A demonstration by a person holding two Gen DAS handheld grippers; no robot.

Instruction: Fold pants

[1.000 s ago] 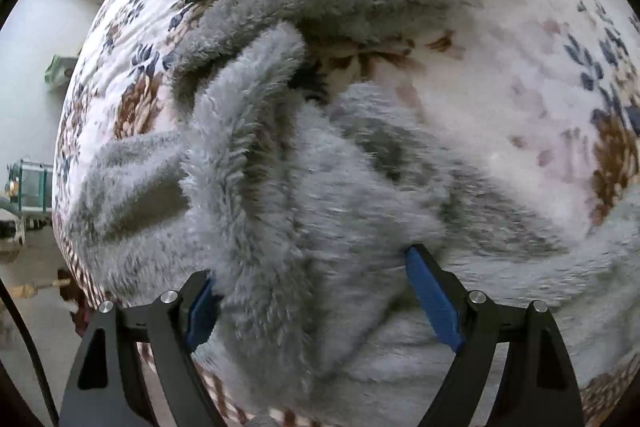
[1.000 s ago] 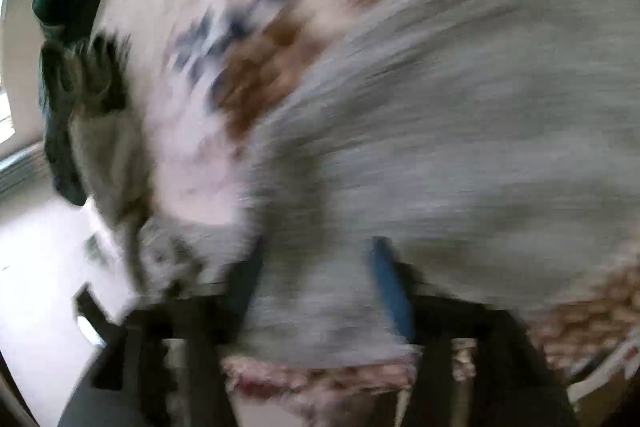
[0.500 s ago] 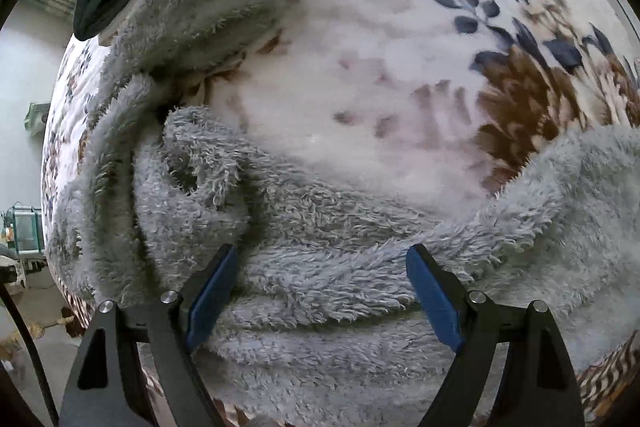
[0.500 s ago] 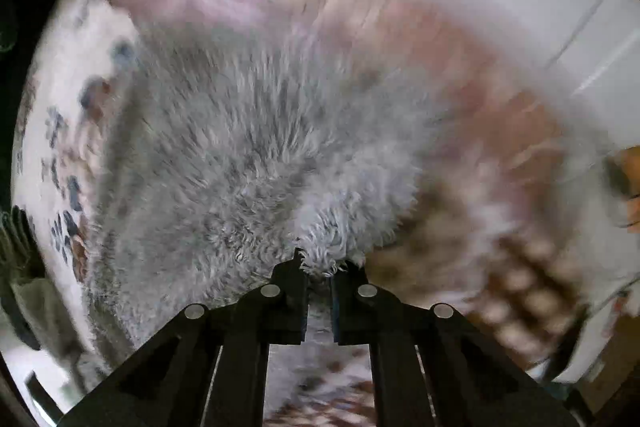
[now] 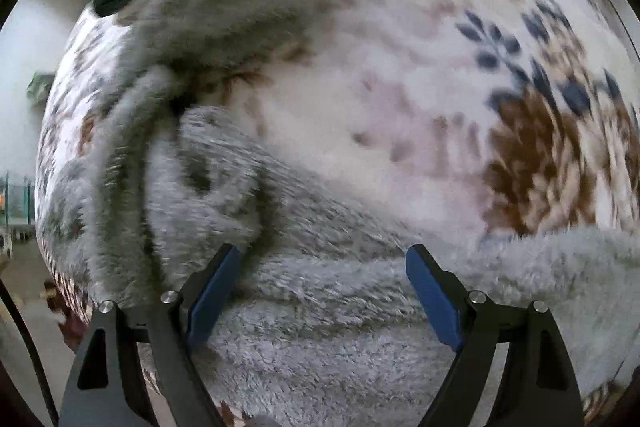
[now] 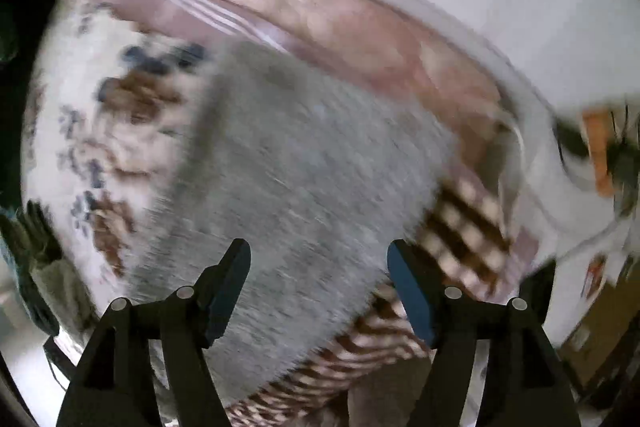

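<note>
A pair of fluffy grey fleece pants (image 5: pixel 304 315) lies rumpled across a cream plush floral-printed blanket (image 5: pixel 400 75) on a bed, its left portion bunched into thick twisted rolls and ridges. The left tool (image 5: pixel 322 291) hovers above that wrinkled band, jaws wide apart and holding nothing. Farther right, the cloth spreads flatter toward the blanket's brown-checked border (image 6: pixel 464 227), where the right tool (image 6: pixel 318 287), its jaws just opened and clear of the fleece, hangs empty over it. Folding appears barely begun: the bunched left section needs straightening and no neat fold is visible.
</note>
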